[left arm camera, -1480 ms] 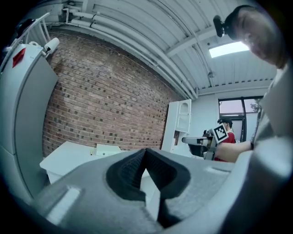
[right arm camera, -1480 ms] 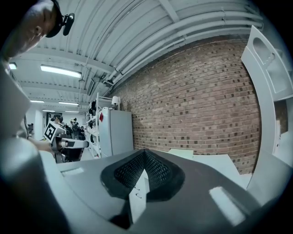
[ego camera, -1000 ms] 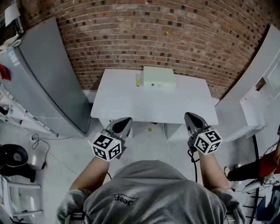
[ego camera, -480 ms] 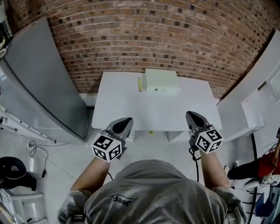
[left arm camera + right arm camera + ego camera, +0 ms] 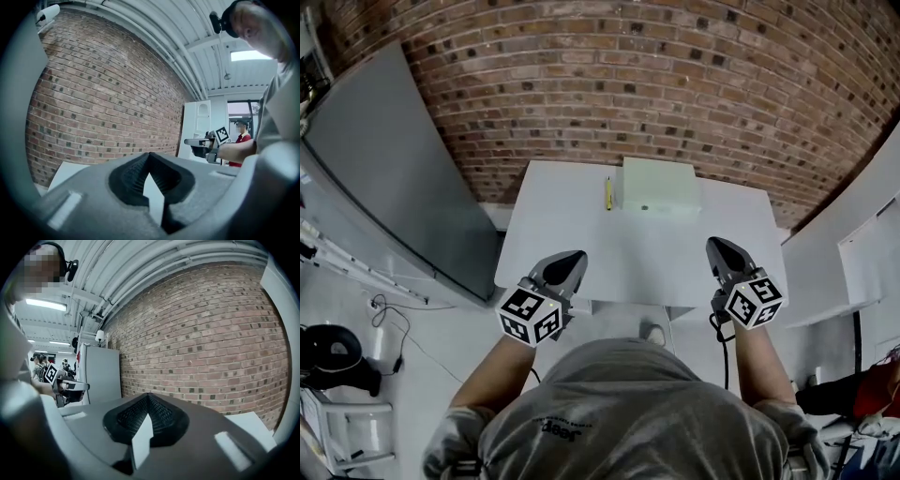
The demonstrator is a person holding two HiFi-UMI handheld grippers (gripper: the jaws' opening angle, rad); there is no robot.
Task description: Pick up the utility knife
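Note:
The utility knife, slim and yellow, lies on the far part of the white table, just left of a pale box. My left gripper hovers over the table's near left edge and my right gripper over its near right edge, both well short of the knife. Both point at the brick wall. In the left gripper view the left gripper has its jaws meeting at the tips with nothing held. The right gripper looks the same in its own view. Neither gripper view shows the knife.
A tall grey cabinet stands left of the table and a white cabinet to its right. The brick wall backs the table. A black object and a cable lie on the floor at left. Another person stands far off.
The view has moved forward: the table, box and knife sit nearer and lower in the head view. Both grippers now reach over the table's near edge. Their jaws are unchanged.

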